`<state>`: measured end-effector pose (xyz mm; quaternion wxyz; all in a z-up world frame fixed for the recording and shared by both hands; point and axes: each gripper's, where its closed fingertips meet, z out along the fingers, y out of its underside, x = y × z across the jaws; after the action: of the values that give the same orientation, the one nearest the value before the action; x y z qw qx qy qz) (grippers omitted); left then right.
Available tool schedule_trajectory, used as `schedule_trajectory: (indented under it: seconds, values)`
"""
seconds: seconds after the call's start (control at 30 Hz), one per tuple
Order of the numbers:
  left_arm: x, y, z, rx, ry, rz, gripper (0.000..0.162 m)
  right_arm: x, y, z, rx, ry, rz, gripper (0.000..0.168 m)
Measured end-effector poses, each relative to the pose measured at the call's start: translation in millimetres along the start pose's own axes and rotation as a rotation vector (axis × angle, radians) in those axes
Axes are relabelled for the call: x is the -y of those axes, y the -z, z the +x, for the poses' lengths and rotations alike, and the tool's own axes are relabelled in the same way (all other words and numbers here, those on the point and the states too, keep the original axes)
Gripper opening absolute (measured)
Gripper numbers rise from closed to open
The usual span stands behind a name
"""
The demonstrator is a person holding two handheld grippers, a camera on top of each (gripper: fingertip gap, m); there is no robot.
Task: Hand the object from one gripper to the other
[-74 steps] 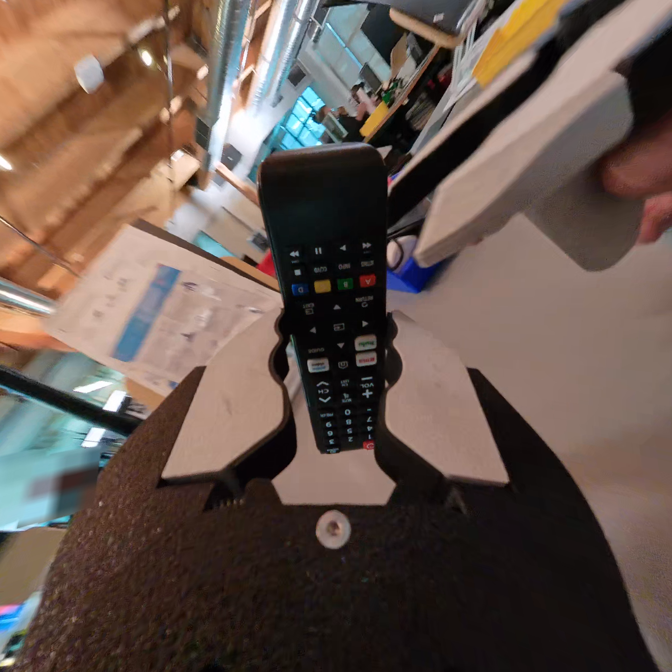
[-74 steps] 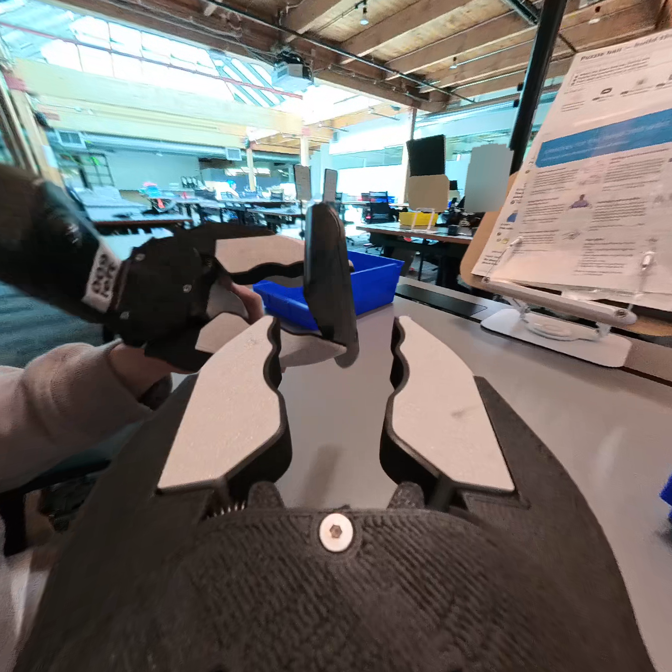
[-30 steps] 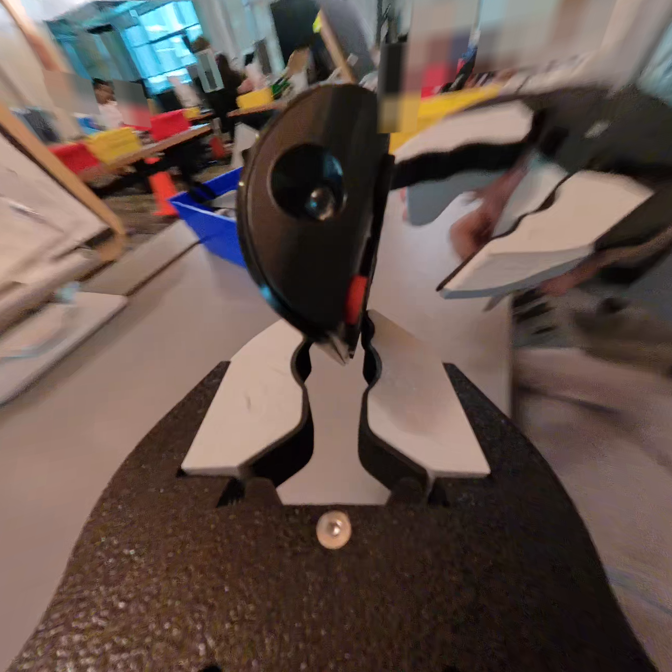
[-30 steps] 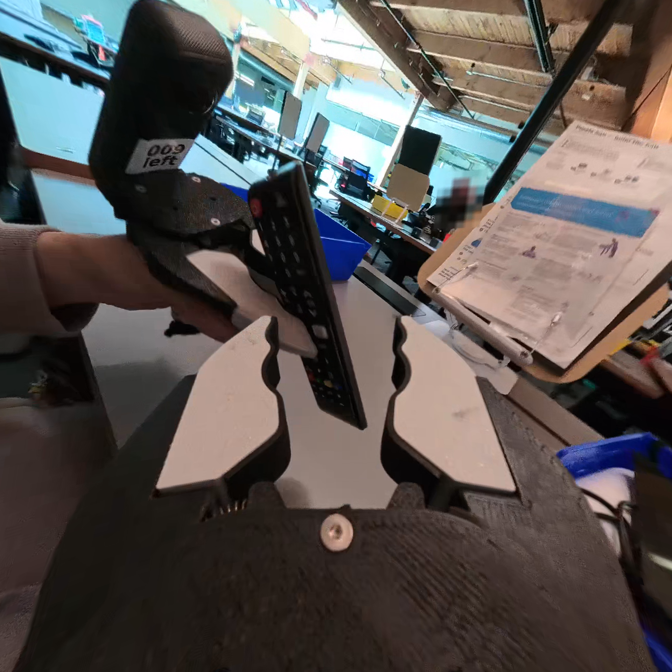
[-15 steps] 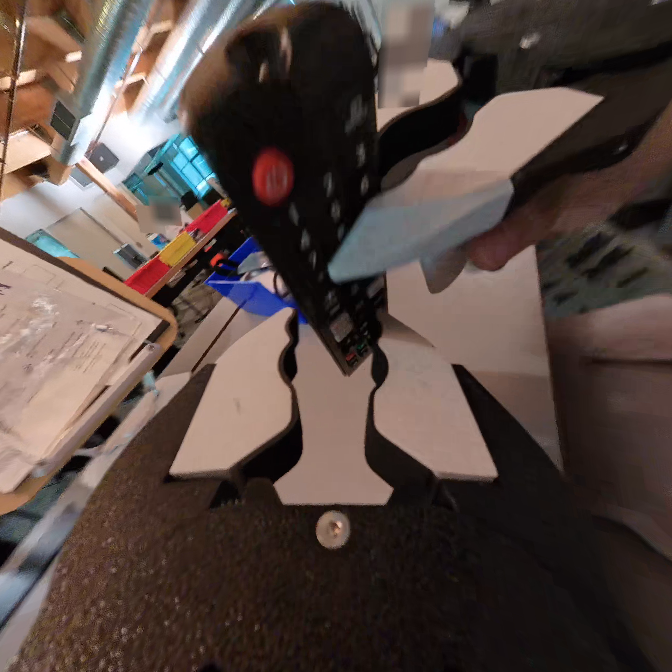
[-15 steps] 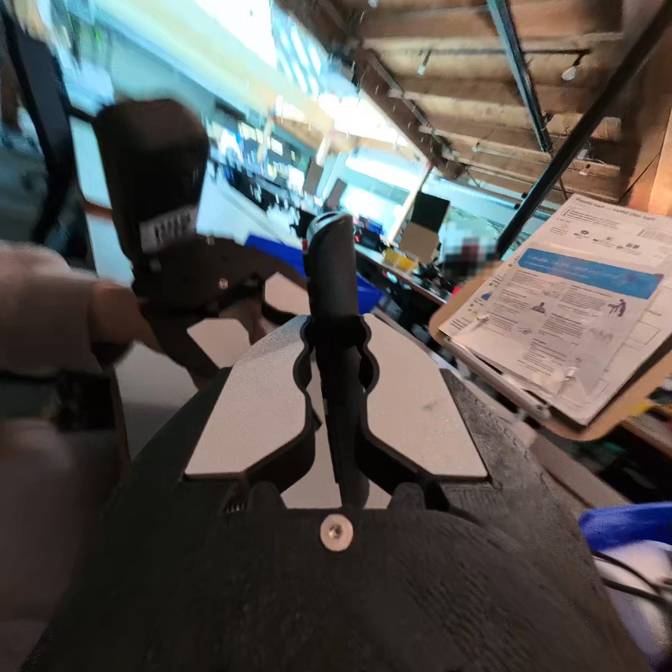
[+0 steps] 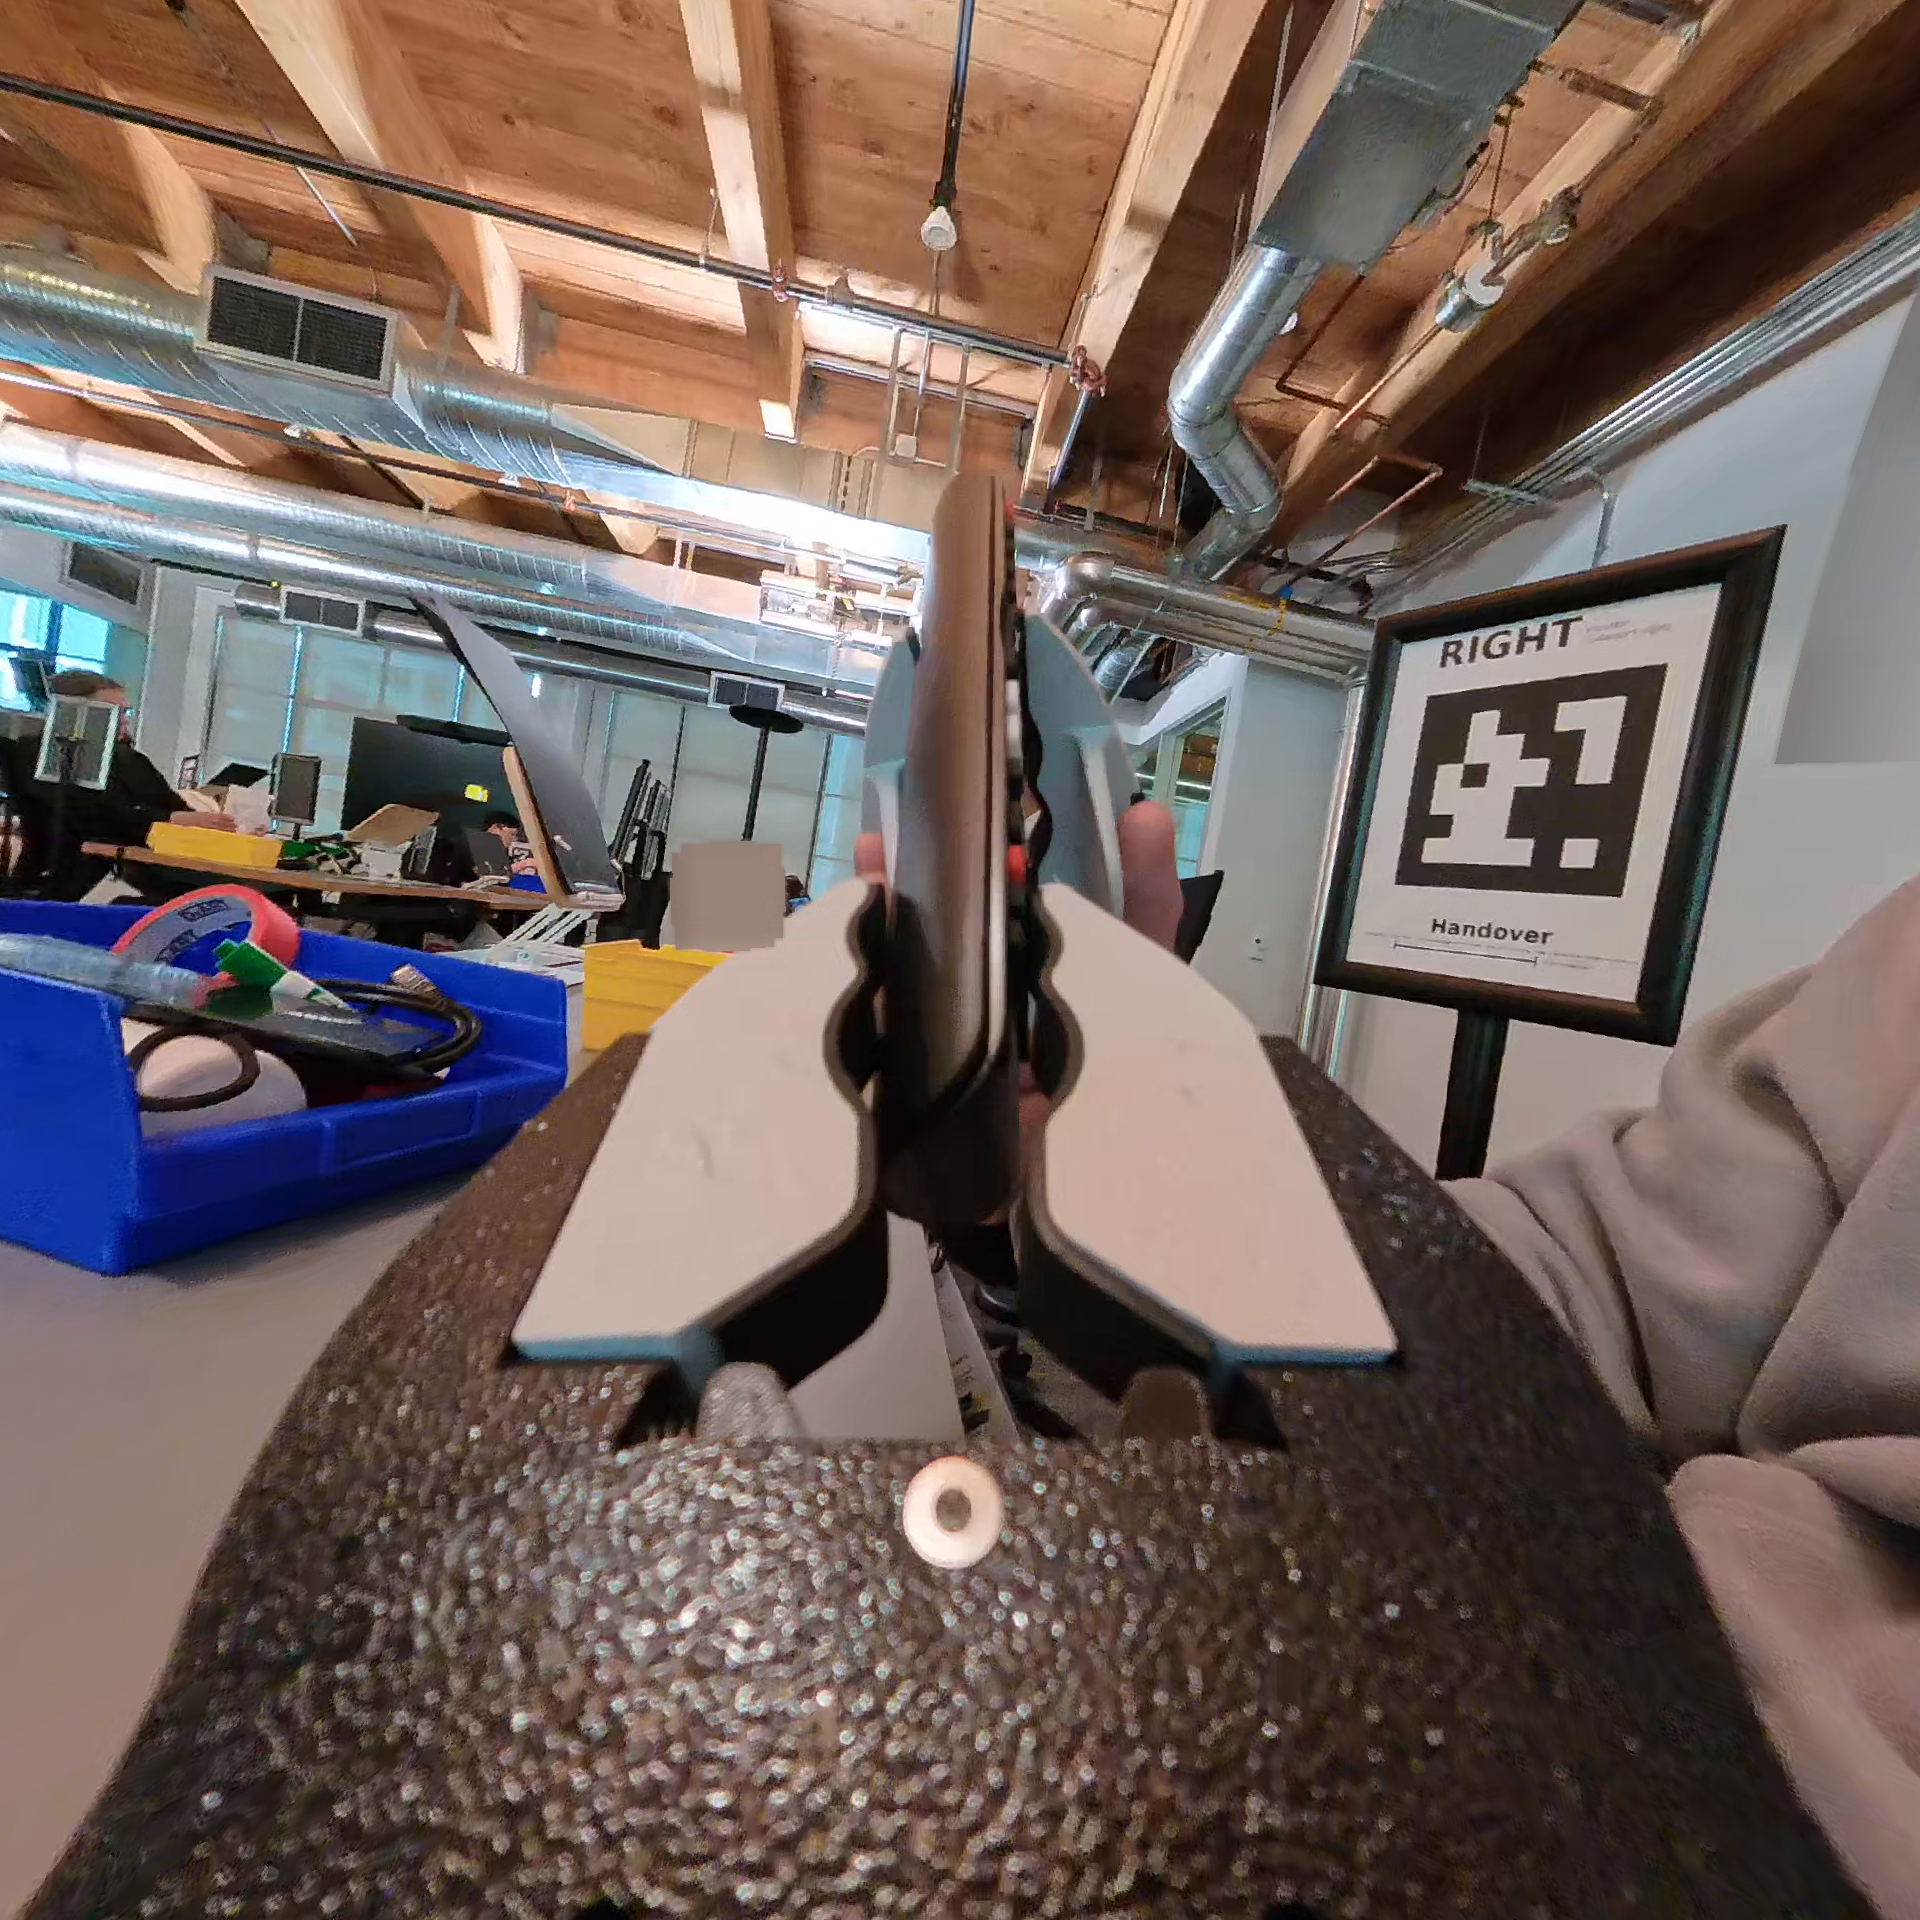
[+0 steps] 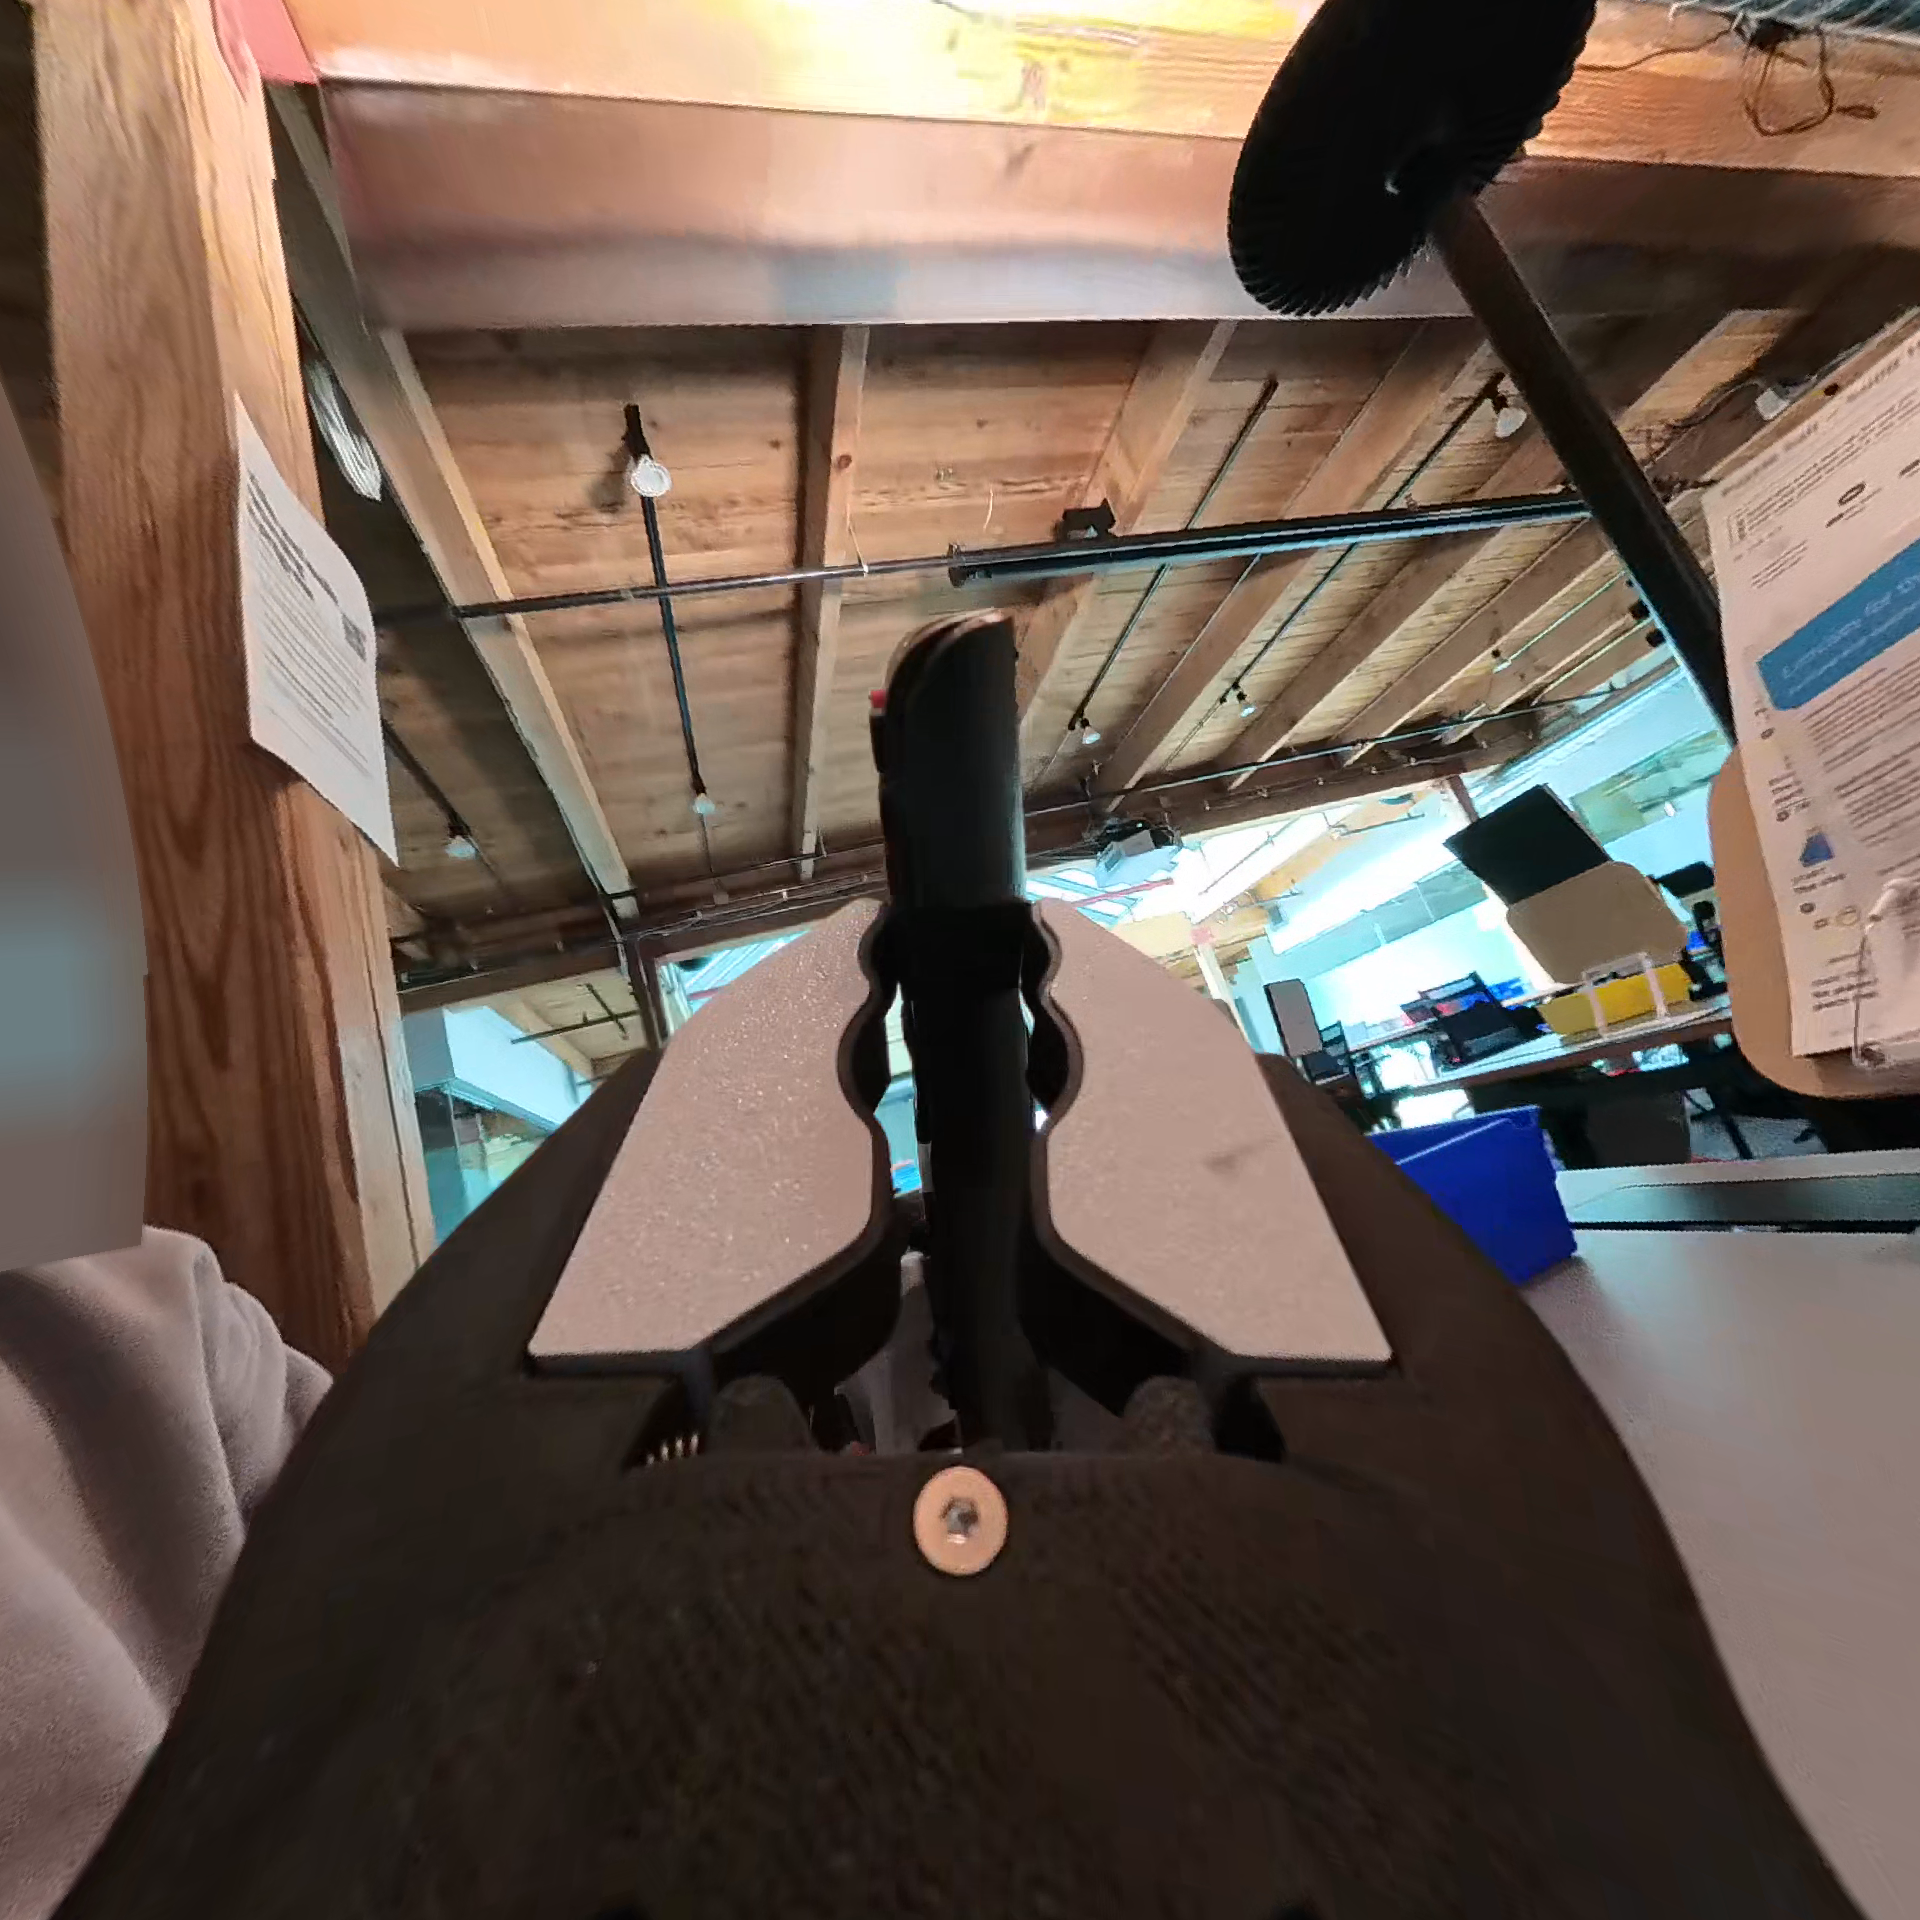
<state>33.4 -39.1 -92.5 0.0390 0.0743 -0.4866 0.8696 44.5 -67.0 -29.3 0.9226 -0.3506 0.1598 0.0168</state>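
Slim black remote (image 7: 961, 831), smooth plastic, edge-on and upright, pinched between pale matte fingers (image 7: 727, 1132) of left hand-held gripper (image 7: 951, 997), grainy black body below. Same remote (image 8: 951, 831) clamped in right hand-held gripper (image 8: 951, 1023), narrow around it. Beyond, on grey bench (image 7: 156, 1403): glossy blue bin (image 7: 260, 1153) of cables and tape. Framed black-and-white marker sign (image 7: 1538, 790) at right; grey fleece sleeve (image 7: 1714, 1195) beside.

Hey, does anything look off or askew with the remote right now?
Nothing damaged. The one odd thing: the remote is clamped edge-on by both the left hand-held gripper and the right hand-held gripper at once, mid-handover.
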Motion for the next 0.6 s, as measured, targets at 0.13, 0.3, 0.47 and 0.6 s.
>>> schedule_trajectory:
  seconds: [0.13, 0.3, 0.47, 0.6]
  values:
    - [3.9, 4.6, -9.2, 0.021, 0.082, -0.037, 0.024, -5.8, 7.9, 16.0, -0.056, 0.144, -0.117, 0.026]
    - [6.7, 21.6, -38.6, 0.157, 0.121, -0.270, 0.023, -17.2, 30.6, 56.7, -0.223, 0.650, -0.513, 0.086]
    - [2.8, 44.6, -52.6, 0.260, 0.137, -0.505, 0.023, -22.4, 55.6, 90.7, -0.325, 1.378, -0.881, 0.106]
    - [-7.1, 47.6, -50.2, 0.291, 0.119, -0.614, 0.024, -34.9, 59.1, 100.1, -0.290, 1.796, -1.035, 0.106]
